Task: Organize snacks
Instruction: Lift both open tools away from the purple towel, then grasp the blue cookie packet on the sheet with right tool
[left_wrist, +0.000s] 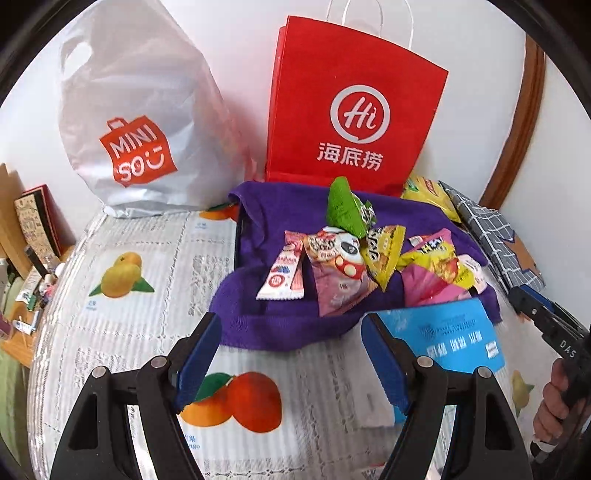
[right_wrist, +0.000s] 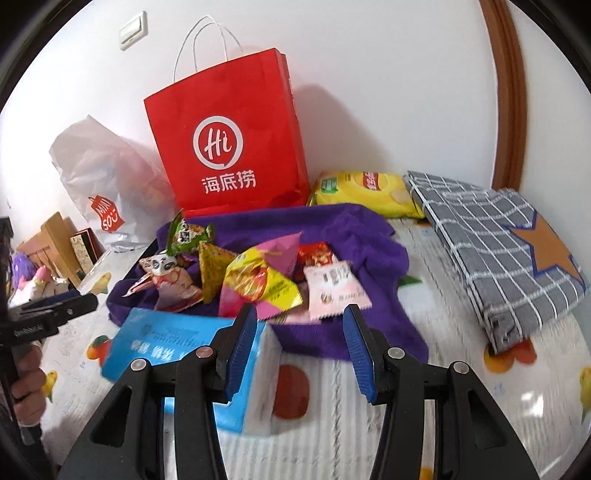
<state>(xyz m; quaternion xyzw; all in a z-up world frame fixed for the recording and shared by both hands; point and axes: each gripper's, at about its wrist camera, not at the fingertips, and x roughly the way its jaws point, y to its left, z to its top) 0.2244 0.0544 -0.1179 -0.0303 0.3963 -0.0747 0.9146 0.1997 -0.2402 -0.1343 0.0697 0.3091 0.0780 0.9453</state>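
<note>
Through your left wrist camera, your left hand-held gripper (left_wrist: 291, 350) is hanging released over the table (left_wrist: 122, 314), its blue pads spread wide with nothing between them. Just ahead, the snack packets (left_wrist: 369, 254) are lying in a loose heap on a purple towel (left_wrist: 280, 321): a white and red stick packet (left_wrist: 282, 273) at the heap's left edge, a pink panda pouch (left_wrist: 340, 273) beside it, a green packet (left_wrist: 341, 206) standing up behind. A blue box (left_wrist: 447, 332) is sitting at the towel's near right corner. Behind the towel, a red paper bag (left_wrist: 351, 107) is standing upright against the wall, with a white Miniso bag (left_wrist: 136, 125) well to its left. Your right hand-held gripper (left_wrist: 532, 306) is showing at the right edge; from here you cannot tell how it is set.

Through your right wrist camera, your right hand-held gripper (right_wrist: 299, 347) is also hovering released, empty, its left finger in front of the blue box (right_wrist: 177, 339) and the heap (right_wrist: 258, 273) just beyond its tips. A pale pink packet (right_wrist: 336, 288) is lying nearest the right finger. A yellow chip bag (right_wrist: 365, 195) is resting behind the towel (right_wrist: 369, 236), beside the red bag (right_wrist: 229, 140), touching a grey checked fabric bag (right_wrist: 491, 251) on the right. Your left hand-held gripper (right_wrist: 74, 306) is reaching in at the left edge.
</note>
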